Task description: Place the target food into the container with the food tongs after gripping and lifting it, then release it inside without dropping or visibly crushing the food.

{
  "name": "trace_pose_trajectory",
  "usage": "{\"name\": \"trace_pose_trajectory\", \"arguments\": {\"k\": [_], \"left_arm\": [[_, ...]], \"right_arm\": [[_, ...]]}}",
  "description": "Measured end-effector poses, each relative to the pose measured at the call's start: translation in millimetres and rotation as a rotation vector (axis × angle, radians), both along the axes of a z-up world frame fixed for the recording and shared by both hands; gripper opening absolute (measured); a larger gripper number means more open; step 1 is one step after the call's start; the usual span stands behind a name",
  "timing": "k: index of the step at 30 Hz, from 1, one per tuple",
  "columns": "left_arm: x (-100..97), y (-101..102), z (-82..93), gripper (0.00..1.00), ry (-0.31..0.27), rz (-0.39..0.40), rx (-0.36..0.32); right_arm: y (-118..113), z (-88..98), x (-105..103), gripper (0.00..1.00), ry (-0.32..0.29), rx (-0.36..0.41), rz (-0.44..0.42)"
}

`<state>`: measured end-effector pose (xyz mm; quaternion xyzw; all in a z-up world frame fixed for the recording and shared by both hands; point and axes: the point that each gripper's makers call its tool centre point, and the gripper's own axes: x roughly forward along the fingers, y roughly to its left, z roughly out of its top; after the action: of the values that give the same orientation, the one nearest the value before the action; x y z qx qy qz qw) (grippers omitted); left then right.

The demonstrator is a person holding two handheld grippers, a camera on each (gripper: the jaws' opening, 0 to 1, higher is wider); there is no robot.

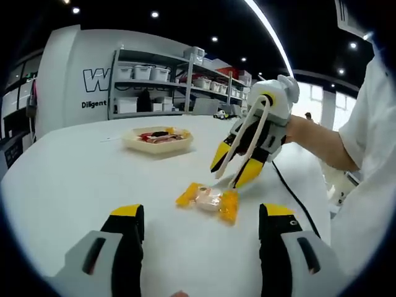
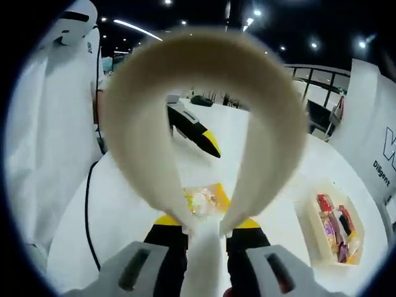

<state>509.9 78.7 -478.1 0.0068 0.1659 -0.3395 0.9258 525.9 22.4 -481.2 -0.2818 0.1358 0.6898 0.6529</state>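
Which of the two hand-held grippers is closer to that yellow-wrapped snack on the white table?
The right hand-held gripper. It holds cream plastic tongs whose tips sit just above the yellow-wrapped snack. The left hand-held gripper waits open, farther back on the snack's other side.

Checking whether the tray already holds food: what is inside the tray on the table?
The tray holds several packaged snacks, red and yellow among them. Whatever lies beneath them is covered. The yellow wrapped snack lies outside it on the table.

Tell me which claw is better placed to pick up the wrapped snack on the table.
Right. The right claw holds the food tongs, tips just beside the wrapped snack. The left claw is open, with no tool.
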Motion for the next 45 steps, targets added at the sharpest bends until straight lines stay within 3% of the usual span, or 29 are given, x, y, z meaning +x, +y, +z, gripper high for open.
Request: {"name": "trace_pose_trajectory", "arguments": {"k": [24,31,36,45], "left_arm": [[-1.9,8,2.1,0.75,-0.006,0.016,-0.007],[-2.2,12,2.7,0.75,-0.008,0.023,-0.01],[-3.2,12,2.1,0.75,-0.007,0.023,-0.009],[-3.1,15,3.3,0.75,-0.011,0.032,-0.012]], "right_arm": [[38,1.9,-32,0.18,-0.027,-0.012,0.131],[43,11.9,-25,0.18,-0.048,-0.002,0.16],[50,18.9,-6,0.18,-0.055,0.0,0.174],[67,10.9,7,0.18,-0.039,-0.015,0.182]]}}
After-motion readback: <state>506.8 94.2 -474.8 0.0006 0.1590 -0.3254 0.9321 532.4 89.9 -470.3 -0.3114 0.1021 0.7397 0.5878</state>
